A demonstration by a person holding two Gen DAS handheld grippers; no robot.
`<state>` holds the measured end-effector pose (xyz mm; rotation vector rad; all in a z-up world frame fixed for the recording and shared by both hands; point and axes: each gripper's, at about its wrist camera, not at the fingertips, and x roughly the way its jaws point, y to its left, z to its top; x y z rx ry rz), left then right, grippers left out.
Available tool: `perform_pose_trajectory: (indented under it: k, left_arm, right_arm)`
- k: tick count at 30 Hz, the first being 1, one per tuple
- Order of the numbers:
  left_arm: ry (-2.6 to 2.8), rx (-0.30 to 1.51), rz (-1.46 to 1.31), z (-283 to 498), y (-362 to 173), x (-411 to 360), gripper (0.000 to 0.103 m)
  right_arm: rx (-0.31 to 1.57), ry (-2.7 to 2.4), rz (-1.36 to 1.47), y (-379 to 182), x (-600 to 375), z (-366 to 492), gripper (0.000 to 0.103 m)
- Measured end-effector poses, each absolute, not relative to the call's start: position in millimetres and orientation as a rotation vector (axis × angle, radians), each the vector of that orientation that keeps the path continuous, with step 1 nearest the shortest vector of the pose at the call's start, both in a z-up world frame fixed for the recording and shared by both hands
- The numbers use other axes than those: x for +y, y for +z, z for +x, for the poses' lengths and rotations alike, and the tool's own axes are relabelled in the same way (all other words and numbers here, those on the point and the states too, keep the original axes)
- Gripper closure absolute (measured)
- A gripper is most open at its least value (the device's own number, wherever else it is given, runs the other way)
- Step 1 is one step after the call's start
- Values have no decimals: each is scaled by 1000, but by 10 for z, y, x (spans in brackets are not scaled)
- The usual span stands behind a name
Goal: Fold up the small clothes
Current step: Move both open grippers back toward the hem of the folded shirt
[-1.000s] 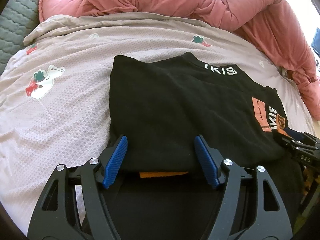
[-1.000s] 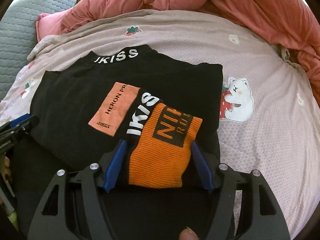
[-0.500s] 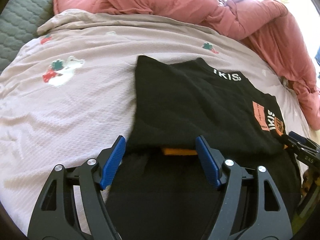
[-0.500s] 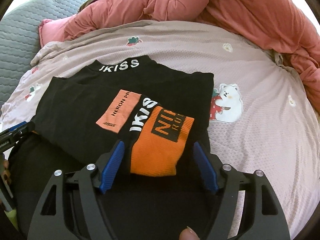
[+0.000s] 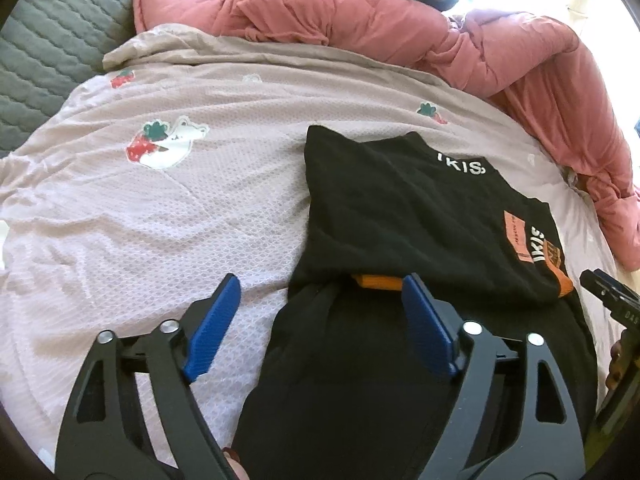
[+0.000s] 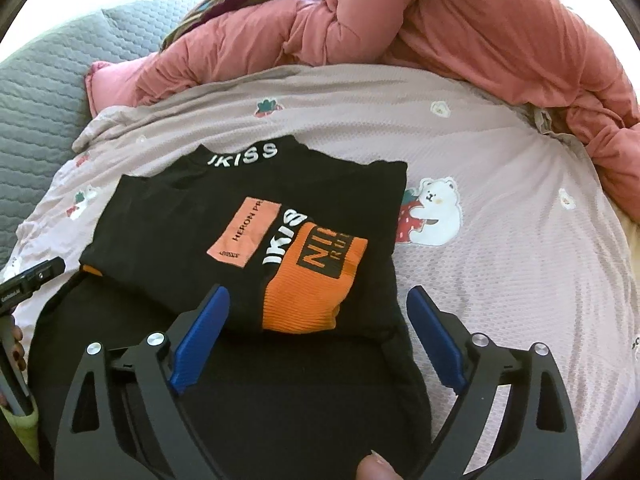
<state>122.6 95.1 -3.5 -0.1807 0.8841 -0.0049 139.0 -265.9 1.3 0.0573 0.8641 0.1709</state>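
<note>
A small black garment (image 5: 404,220) (image 6: 200,220) with white lettering, a pink patch and an orange ribbed cuff (image 6: 316,284) lies partly folded on the bed. Its upper half is folded over; a flat black lower part (image 5: 352,380) (image 6: 288,400) stretches toward me. My left gripper (image 5: 320,312) hovers over the garment's left edge, jaws opening, nothing between the blue pads. My right gripper (image 6: 320,316) hangs above the near right part by the orange cuff, jaws opening wide, pads off the cloth. Each gripper's tip shows at the edge of the other view.
The bed is covered by a pale pink quilt (image 5: 160,220) (image 6: 500,260) printed with bears and strawberries. A crumpled salmon duvet (image 5: 420,40) (image 6: 460,28) is piled along the far side and right. A grey quilted cover (image 5: 48,52) lies at the far left.
Both grippers have let go of the folded edge, spread their jaws wider and drawn back and up from the garment. The left one has also shifted left, past the garment's left edge.
</note>
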Motion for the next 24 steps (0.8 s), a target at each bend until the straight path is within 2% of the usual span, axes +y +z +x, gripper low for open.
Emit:
perform_pose_trajectory:
  k: [6,24]
  left_arm:
    - [-3,850,-164,1116,133,885,11]
    - [-14,776,-123,737,515,817,10]
  right_arm:
    - [822,170,69,154,-2732,1264,9]
    - [761,167,58,467,-2898,856,7]
